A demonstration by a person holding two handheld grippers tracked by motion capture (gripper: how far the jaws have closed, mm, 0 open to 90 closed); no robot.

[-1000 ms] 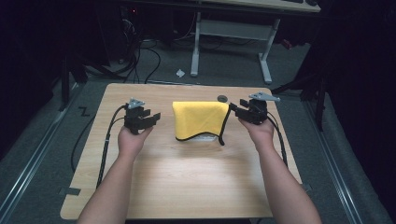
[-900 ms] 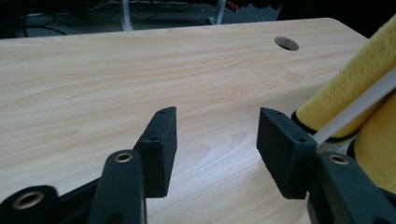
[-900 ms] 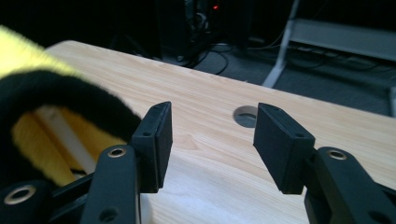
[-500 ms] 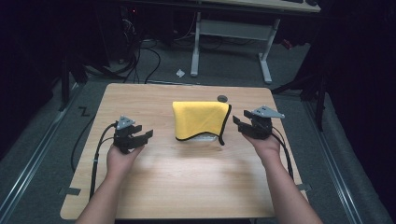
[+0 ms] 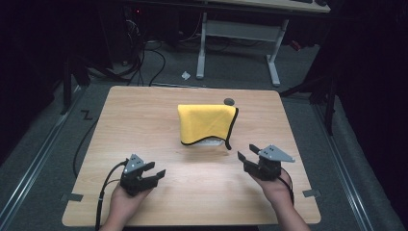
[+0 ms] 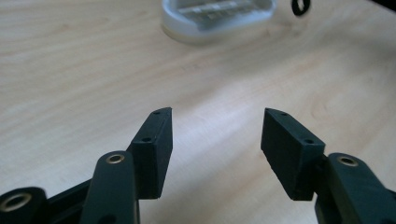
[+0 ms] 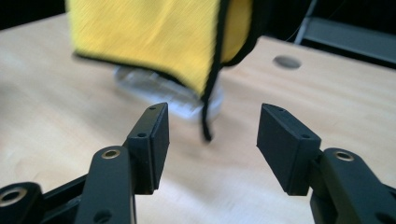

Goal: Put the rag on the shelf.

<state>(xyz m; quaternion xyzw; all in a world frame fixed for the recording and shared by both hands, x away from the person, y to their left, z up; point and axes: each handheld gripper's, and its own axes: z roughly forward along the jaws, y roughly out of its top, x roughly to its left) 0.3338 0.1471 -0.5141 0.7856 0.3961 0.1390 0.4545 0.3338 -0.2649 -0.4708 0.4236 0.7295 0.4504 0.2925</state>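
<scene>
The yellow cloth (image 5: 206,122) already drapes the clear container (image 5: 210,142) at centre frame; both the left gripper (image 5: 155,173) and right gripper (image 5: 248,153) sit low with fingers wide and empty; little seems left.

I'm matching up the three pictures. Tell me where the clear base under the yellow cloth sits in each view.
High view: clear base at table centre, peeking out below the yellow cloth.
Left gripper view: top edge, right of middle.
Right gripper view: upper middle, under the cloth's hem.
Shared landmark: the light wooden table.
</scene>
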